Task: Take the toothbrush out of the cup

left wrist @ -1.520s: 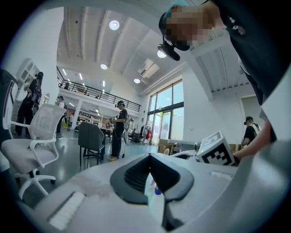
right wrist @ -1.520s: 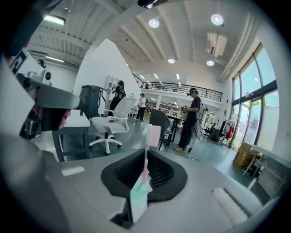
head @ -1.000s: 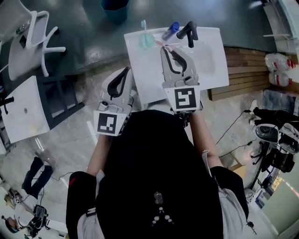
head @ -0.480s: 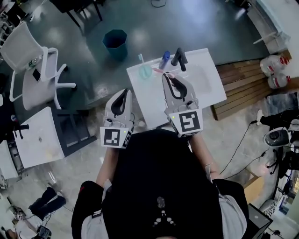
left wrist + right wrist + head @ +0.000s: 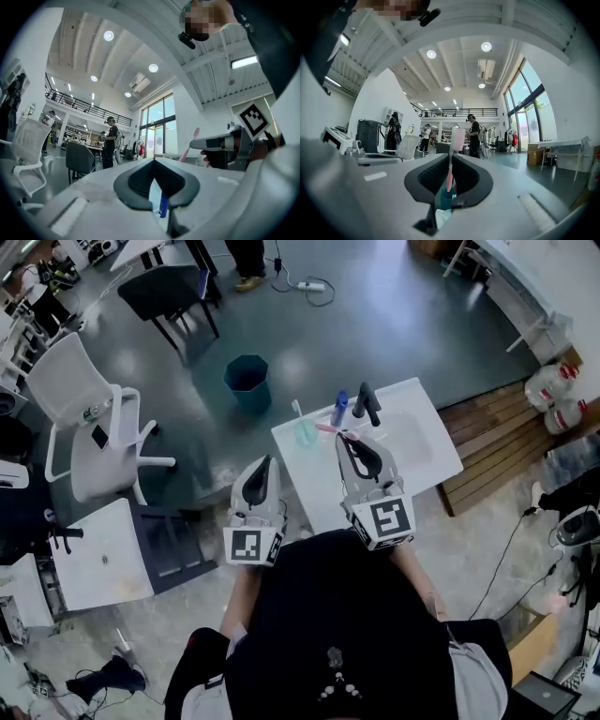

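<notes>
On my feed the bench (image 5: 422, 432) looks smooth and white, faintly glossy. The toothbrush (image 5: 456, 137) is pale pink plastic, and its cup (image 5: 306, 434) is translucent teal plastic. The right gripper (image 5: 450, 159) has a matt grey plastic shell and black, textured, rubbery jaws. At 3 o'clock I see bare wooden slats (image 5: 492, 442). The dark floor (image 5: 394, 324) shines glossy.

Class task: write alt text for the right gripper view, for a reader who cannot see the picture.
The right gripper is shut on a pink plastic toothbrush, which stands roughly upright with its head rising above the gripper. Behind it is a bright, high-ceilinged hall with round ceiling lights, tall windows on the right and several standing people.
</notes>
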A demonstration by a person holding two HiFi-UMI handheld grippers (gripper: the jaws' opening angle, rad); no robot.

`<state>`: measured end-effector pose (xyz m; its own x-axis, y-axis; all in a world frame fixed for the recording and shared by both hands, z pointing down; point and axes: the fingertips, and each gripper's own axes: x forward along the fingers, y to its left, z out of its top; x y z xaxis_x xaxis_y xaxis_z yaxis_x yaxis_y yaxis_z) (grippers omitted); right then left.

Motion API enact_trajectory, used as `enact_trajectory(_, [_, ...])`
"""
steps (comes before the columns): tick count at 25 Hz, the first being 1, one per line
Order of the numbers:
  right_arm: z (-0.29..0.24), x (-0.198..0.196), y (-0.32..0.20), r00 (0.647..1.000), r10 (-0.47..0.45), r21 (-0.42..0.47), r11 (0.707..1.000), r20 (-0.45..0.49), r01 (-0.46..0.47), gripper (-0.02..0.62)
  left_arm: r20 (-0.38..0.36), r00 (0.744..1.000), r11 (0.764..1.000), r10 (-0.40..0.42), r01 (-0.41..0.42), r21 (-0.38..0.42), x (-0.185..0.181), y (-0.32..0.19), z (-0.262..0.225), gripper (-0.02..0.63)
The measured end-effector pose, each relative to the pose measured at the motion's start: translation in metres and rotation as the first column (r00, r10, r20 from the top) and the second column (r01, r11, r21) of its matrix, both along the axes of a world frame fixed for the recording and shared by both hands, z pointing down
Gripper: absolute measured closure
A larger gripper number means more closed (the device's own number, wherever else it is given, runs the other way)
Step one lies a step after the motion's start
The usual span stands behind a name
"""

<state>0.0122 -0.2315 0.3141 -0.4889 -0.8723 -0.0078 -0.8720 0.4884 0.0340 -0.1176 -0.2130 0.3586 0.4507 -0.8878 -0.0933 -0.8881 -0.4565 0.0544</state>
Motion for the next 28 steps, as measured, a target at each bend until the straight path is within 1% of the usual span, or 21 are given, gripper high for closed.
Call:
enact_trajectory(3, [-0.002,0.001,0.0,0.999,0.008,-0.009,1.0,0.035,-0.007,0.572,0.002,1.0,1.0,-0.009,0.009,0.0,0.0,-0.002,-0.002,0.604])
enact_trajectory(7, [-0.004,-0.003,-0.001,0.998,0.002,-0.008,1.0,0.055,-0.001,0.571,-0.002,1.0,1.0,-0.021,0.021,0.002,-0.001,-0.004,-0.004,0.604])
enact_trajectory(13, [-0.005,-0.01,-0.002,0.995,-0.015,-0.019,1.0,0.095,0.017,0.572,0.051,0.999,1.0,0.004,-0.005,0.03,0.008,-0.002,-0.004,0.604])
enact_trajectory(22, [-0.002,-0.014,-0.001,0.992,-0.038,-0.035,0.998,0.119,0.043,0.572,0.059,0.998,1.0,0.001,-0.002,0.016,0.006,0.002,-0.001,0.604])
enact_trajectory(28, [0.0,-0.015,0.0,0.993,-0.048,-0.038,0.998,0.112,0.053,0.573,0.053,0.999,1.0,0.005,-0.006,0.008,0.008,0.004,0.0,0.604])
